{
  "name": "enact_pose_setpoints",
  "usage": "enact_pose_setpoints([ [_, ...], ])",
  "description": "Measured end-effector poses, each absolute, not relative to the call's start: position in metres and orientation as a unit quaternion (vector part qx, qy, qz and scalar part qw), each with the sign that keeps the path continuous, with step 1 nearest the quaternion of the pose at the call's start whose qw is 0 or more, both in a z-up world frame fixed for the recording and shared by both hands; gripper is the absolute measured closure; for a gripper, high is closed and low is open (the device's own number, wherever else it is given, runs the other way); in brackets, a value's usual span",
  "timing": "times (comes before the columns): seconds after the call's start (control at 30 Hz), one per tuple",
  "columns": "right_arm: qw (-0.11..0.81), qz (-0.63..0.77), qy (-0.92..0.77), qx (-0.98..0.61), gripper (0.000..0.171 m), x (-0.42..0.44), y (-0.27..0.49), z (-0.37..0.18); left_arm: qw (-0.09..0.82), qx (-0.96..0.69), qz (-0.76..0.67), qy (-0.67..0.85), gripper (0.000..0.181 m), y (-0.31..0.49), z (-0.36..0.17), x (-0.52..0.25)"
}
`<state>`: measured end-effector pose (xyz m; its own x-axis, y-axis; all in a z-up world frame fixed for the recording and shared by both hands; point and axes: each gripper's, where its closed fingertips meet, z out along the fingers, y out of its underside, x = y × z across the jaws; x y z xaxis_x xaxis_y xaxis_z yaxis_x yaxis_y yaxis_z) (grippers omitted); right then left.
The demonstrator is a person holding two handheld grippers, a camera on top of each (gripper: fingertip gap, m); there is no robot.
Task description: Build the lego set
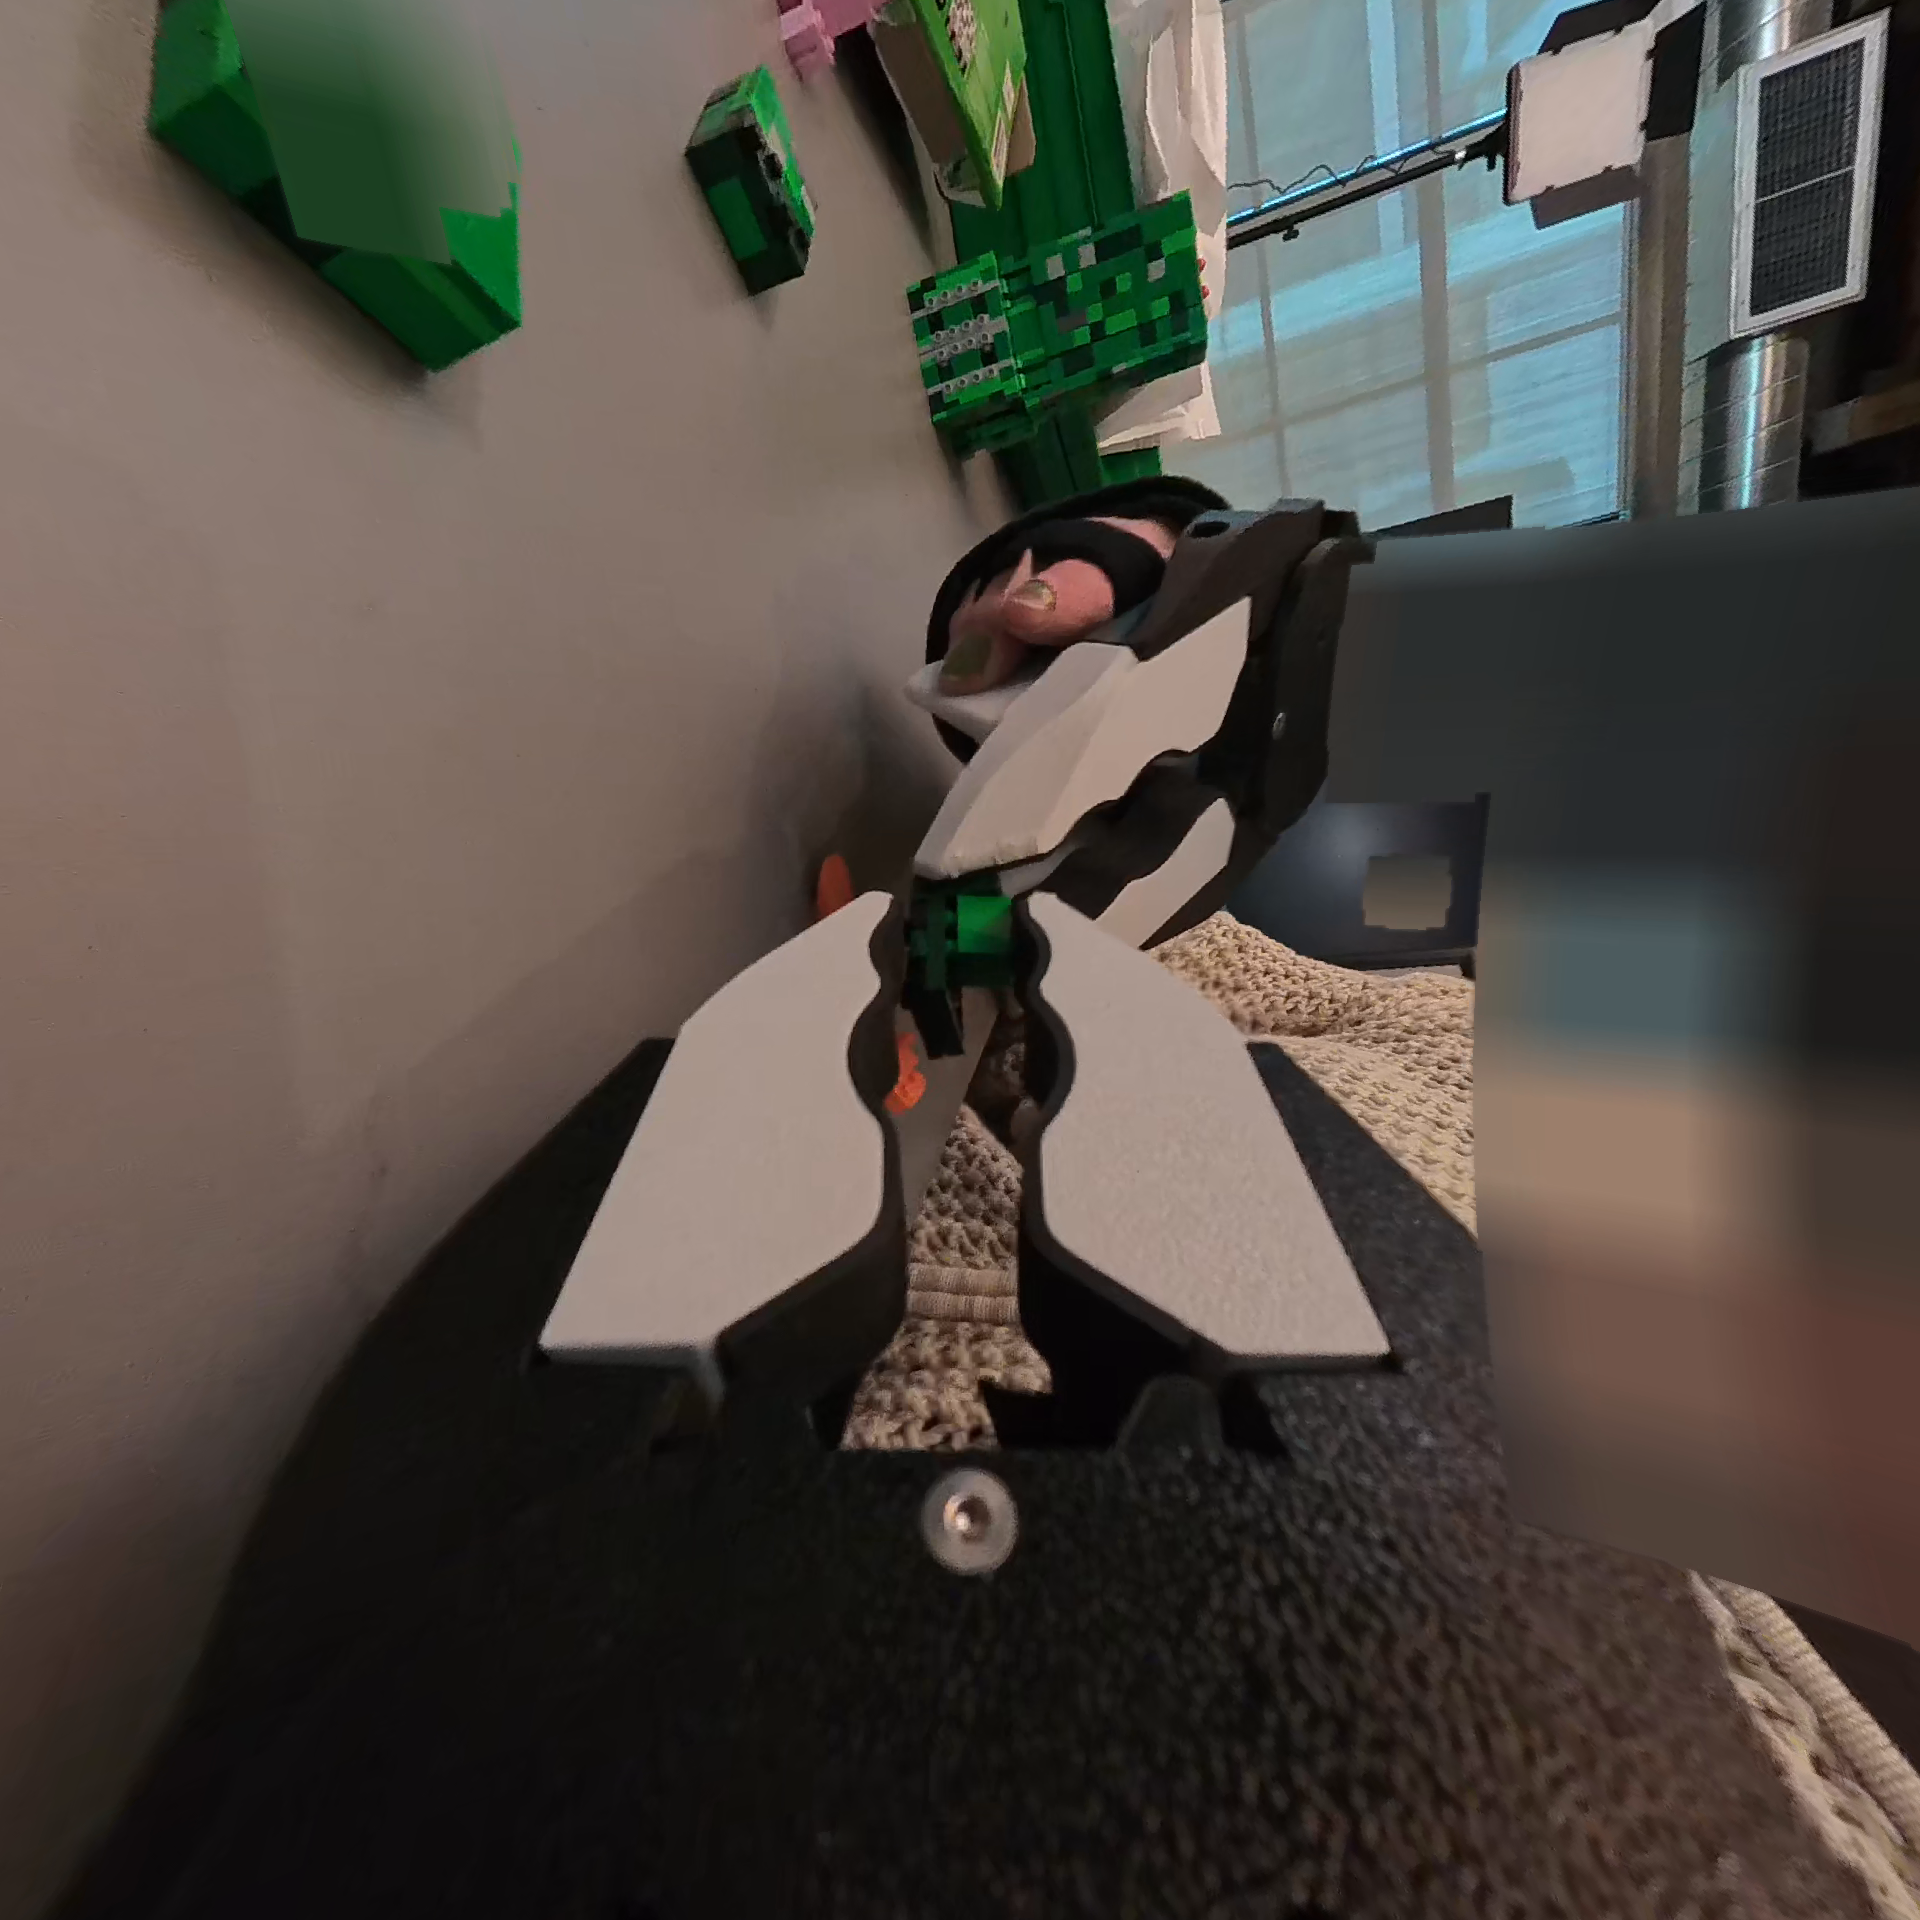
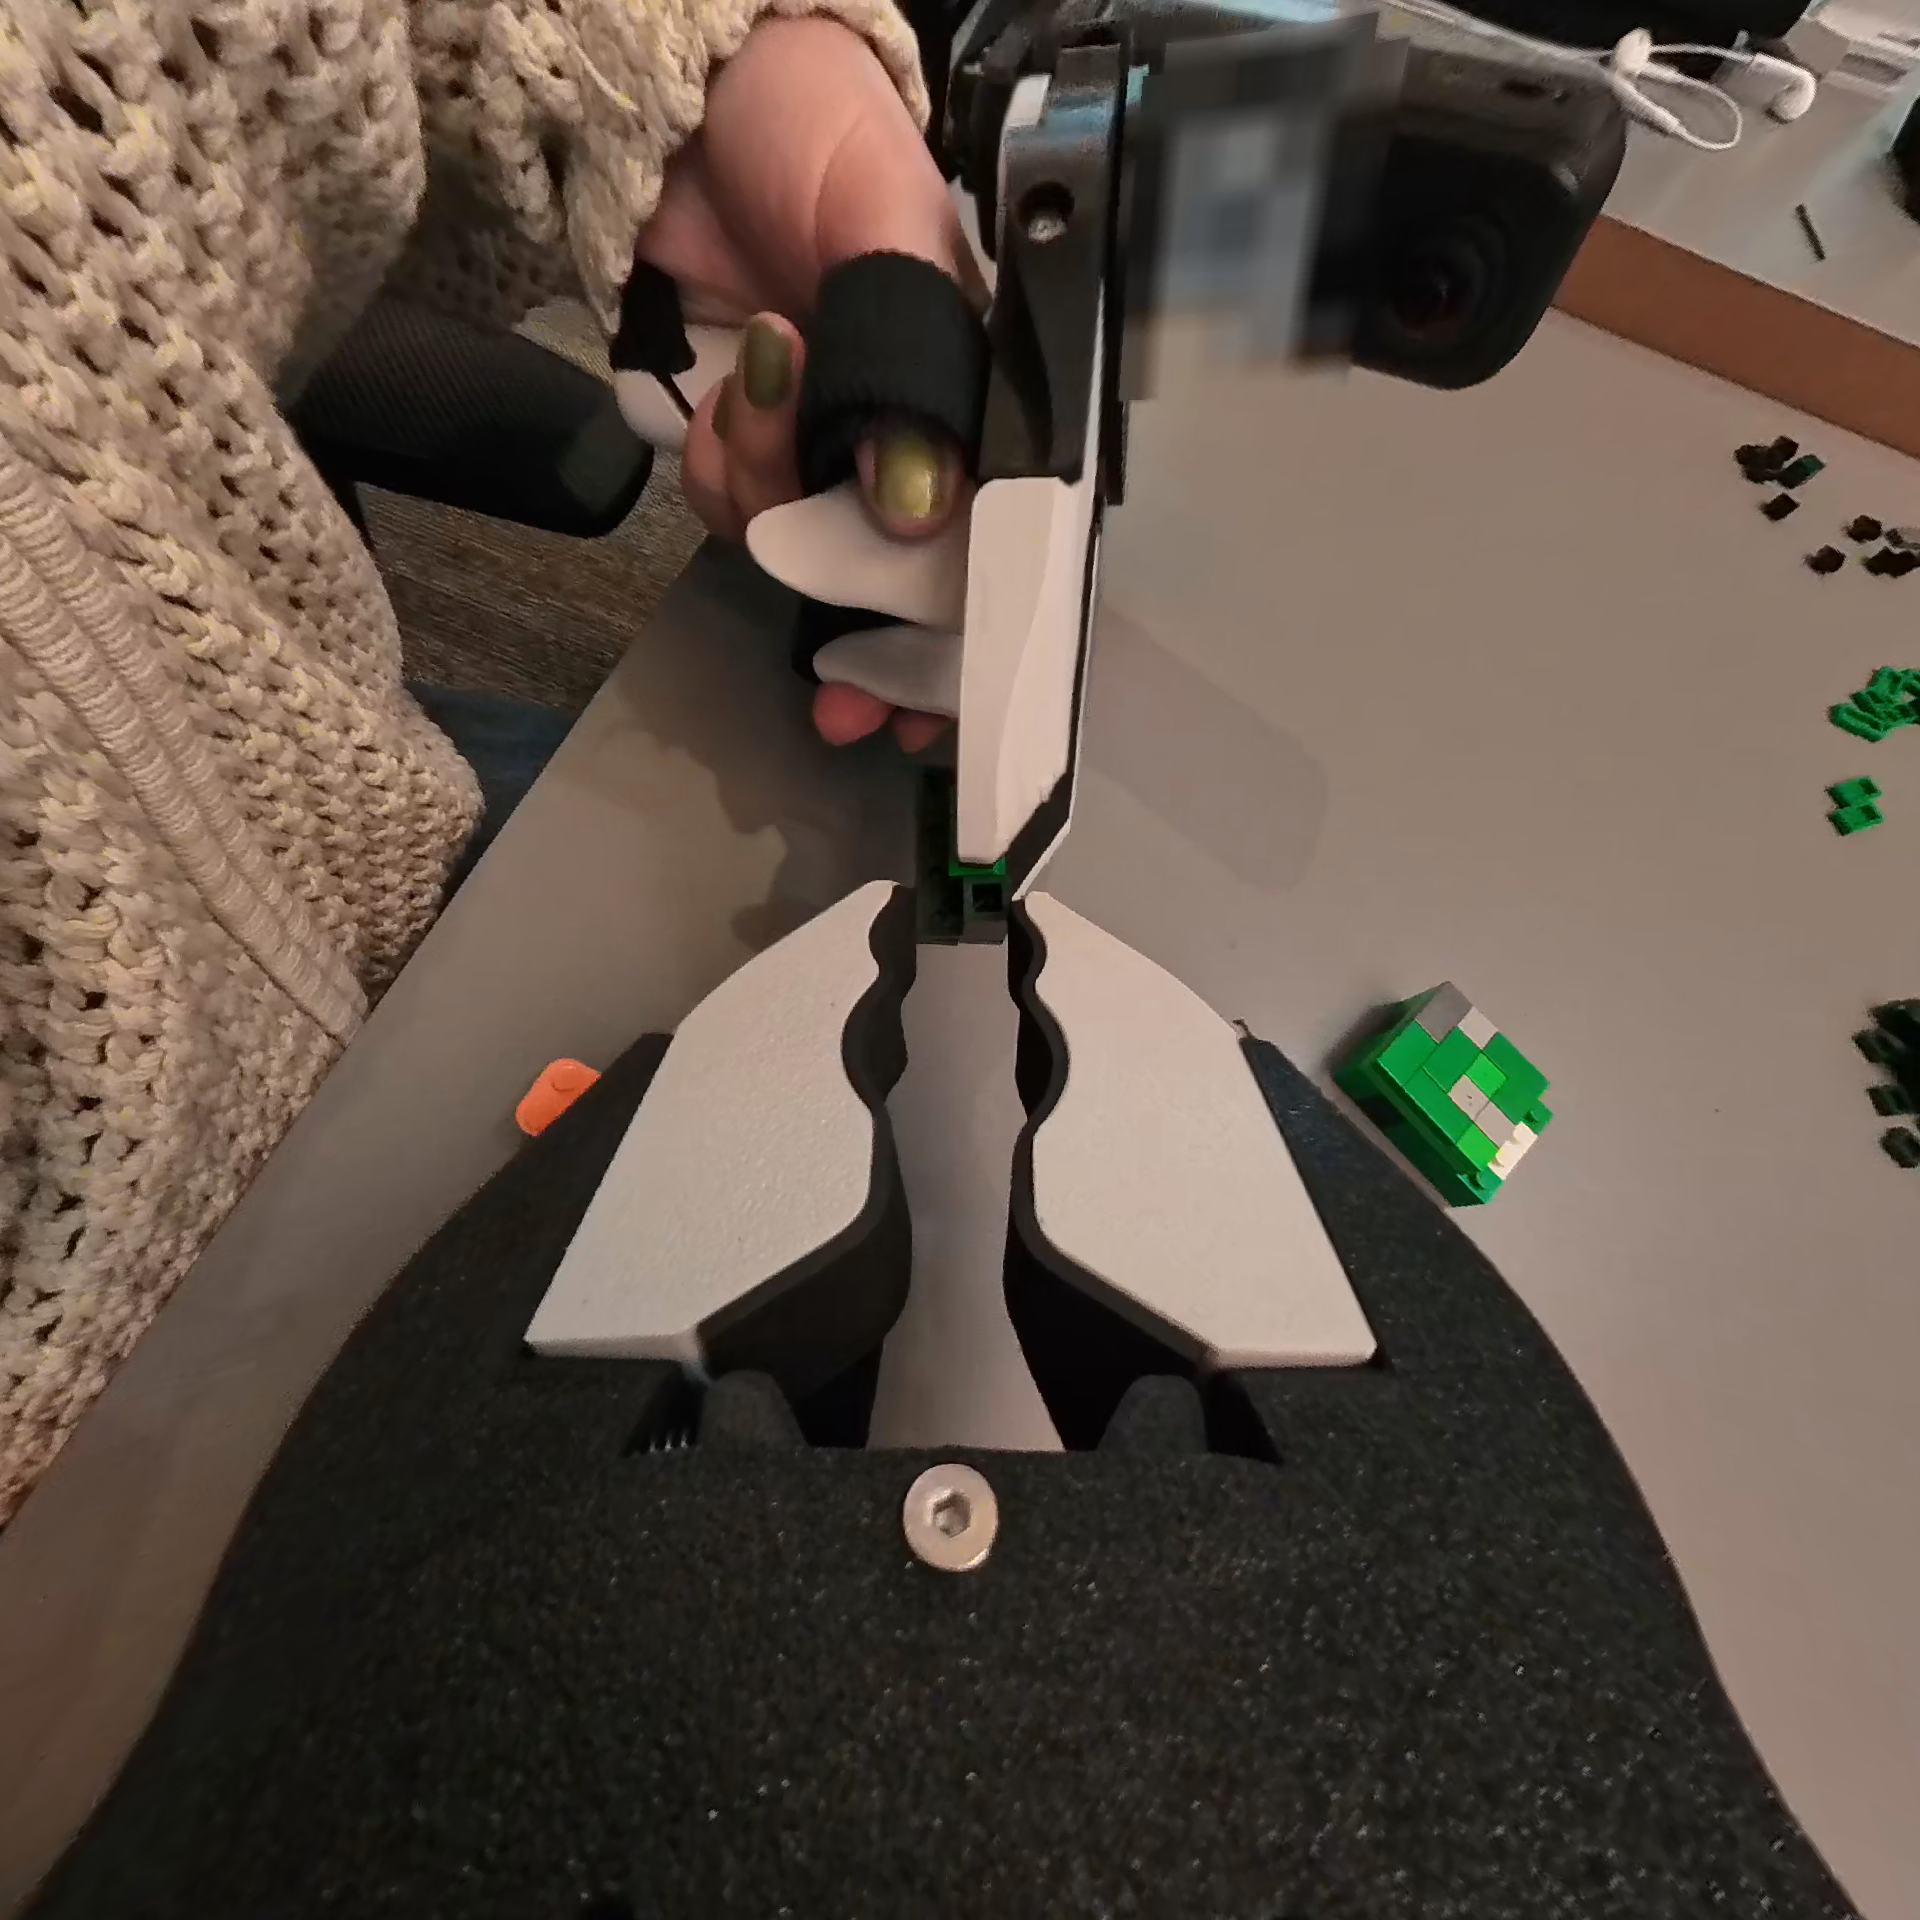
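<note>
A small green and dark-green lego assembly is held above the grey table between both grippers. My left gripper is shut on it from below in the left wrist view. The right gripper comes in from the upper right, and its tips meet the same piece. In the right wrist view my right gripper is shut on the dark-green end of the assembly. The left gripper comes down from above onto its top. Most of the assembly is hidden by the fingers.
A small green block lies on the table to the right, with loose green pieces and dark pieces farther right. An orange piece lies near the table edge. A large green build and another green block stand at the far side. Left and right tips are no more than a few centimetres apart.
</note>
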<state>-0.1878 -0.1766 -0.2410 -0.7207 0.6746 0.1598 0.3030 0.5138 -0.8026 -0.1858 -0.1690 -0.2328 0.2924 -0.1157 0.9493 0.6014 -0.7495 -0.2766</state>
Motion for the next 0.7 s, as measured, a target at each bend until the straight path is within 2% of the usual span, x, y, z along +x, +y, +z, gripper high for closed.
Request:
enact_pose_setpoints([
  [0.23,0.256,0.378,-0.85,-0.265,0.155,-0.187,-0.179,-0.243,0.303,-0.708,-0.606,-0.2,0.163,-0.169,-0.235,-0.188],
  [0.4,0.236,0.395,-0.842,-0.283,0.155,-0.189,-0.181,-0.245,0.312,-0.719,-0.593,-0.186,0.163,-0.171,-0.237,-0.189],
  [0.47,0.231,0.397,-0.84,-0.288,0.155,-0.189,-0.181,-0.247,0.327,-0.728,-0.577,-0.175,0.165,-0.17,-0.238,-0.191],
  [0.5,0.227,0.4,-0.838,-0.293,0.155,-0.19,-0.181,-0.247,0.335,-0.729,-0.573,-0.17,0.178,-0.169,-0.237,-0.192],
  [0.53,0.221,0.4,-0.838,-0.299,0.155,-0.19,-0.18,-0.249,0.344,-0.724,-0.572,-0.171,0.181,-0.167,-0.234,-0.194],
  [0.7,0.227,0.41,-0.831,-0.301,0.156,-0.192,-0.177,-0.248,0.356,-0.724,-0.572,-0.147,0.18,-0.167,-0.228,-0.191],
])
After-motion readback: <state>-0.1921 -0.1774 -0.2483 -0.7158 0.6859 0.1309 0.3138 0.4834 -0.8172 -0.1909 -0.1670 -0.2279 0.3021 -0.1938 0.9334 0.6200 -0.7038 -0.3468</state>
